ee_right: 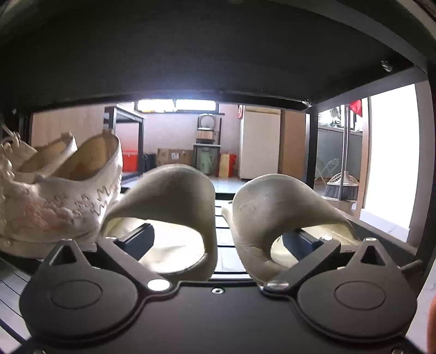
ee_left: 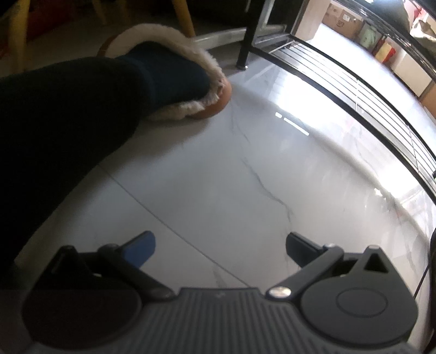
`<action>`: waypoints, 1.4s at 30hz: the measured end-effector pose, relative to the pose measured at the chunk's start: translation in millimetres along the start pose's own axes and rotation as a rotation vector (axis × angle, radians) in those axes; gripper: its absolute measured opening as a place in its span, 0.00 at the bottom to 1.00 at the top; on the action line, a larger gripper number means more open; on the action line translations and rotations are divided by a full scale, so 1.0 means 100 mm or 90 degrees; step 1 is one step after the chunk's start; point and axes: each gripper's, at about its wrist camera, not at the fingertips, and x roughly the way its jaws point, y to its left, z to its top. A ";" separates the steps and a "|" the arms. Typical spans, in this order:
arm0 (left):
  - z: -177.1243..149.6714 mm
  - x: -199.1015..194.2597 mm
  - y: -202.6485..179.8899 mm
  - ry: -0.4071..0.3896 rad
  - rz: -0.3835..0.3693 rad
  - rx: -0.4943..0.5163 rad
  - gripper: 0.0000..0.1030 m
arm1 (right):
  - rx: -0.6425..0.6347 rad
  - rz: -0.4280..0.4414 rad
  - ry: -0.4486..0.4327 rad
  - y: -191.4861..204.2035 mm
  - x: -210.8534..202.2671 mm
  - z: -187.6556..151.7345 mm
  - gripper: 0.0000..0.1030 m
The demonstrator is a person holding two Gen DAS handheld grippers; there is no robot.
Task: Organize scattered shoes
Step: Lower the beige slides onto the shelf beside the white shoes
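Observation:
In the right wrist view a pair of cream slippers, left and right, stands side by side on a black slatted shoe rack shelf. My right gripper is open; one finger sits inside each slipper's opening. A cream embroidered shoe stands to their left on the same shelf. In the left wrist view my left gripper is open and empty over the marble floor.
The person's leg in a dark sock and a fur-lined brown slipper is at the upper left of the left wrist view. The black rack runs along the right. A yellow chair leg stands behind.

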 end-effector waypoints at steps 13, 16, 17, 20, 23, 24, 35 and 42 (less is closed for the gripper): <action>-0.04 0.01 0.00 0.003 0.010 0.006 0.99 | -0.075 -0.044 0.003 -0.01 -0.08 0.07 1.00; -0.03 0.02 0.00 0.003 0.006 0.007 0.99 | -0.140 -0.048 0.043 0.05 -0.07 0.16 0.71; -0.03 0.02 0.00 0.003 0.004 0.006 0.99 | -0.158 -0.057 0.044 0.07 -0.09 0.19 0.53; -0.03 0.02 0.00 0.006 0.000 0.005 0.99 | -0.205 -0.074 0.106 0.10 -0.07 0.27 0.39; -0.03 0.01 0.00 0.008 -0.006 0.003 0.99 | -0.201 -0.074 0.123 0.07 -0.04 0.30 0.60; -0.03 0.00 0.00 0.005 -0.007 0.001 0.99 | -0.189 -0.071 0.120 0.05 -0.04 0.31 0.87; -0.01 -0.04 0.00 0.003 -0.020 -0.009 0.99 | -0.157 -0.012 0.000 0.00 -0.48 0.39 1.00; 0.01 -0.05 0.04 0.000 -0.021 -0.024 0.99 | -0.103 -0.097 -0.010 -0.17 -0.66 0.35 0.86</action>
